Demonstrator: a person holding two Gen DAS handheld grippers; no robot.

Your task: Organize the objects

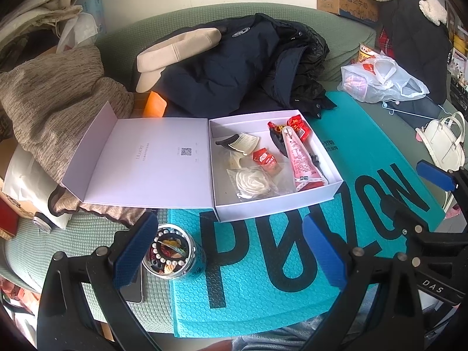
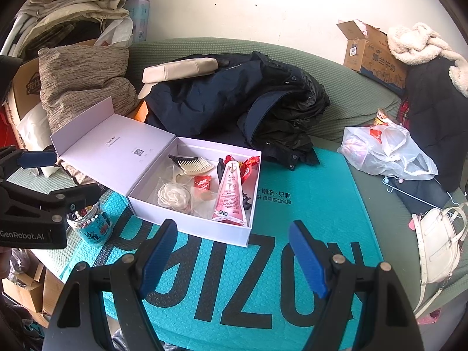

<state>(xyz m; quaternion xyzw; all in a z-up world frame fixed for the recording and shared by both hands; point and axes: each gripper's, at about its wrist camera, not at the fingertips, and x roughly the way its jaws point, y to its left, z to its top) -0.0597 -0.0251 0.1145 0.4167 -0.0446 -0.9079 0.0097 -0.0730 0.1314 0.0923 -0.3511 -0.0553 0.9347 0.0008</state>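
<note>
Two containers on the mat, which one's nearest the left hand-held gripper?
The small round jar of beads and trinkets, right beside the left hand-held gripper. The open white box lies farther back on the teal mat.

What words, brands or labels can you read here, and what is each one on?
"GenRobot.AI": side of the left gripper.
"DAS": body of the right gripper.
"POIZON", partly covered: teal mailer.
"ULucky", faint: inside the white box lid.
QR code on the lid, pink tube print and cardboard box print: too small.
</note>
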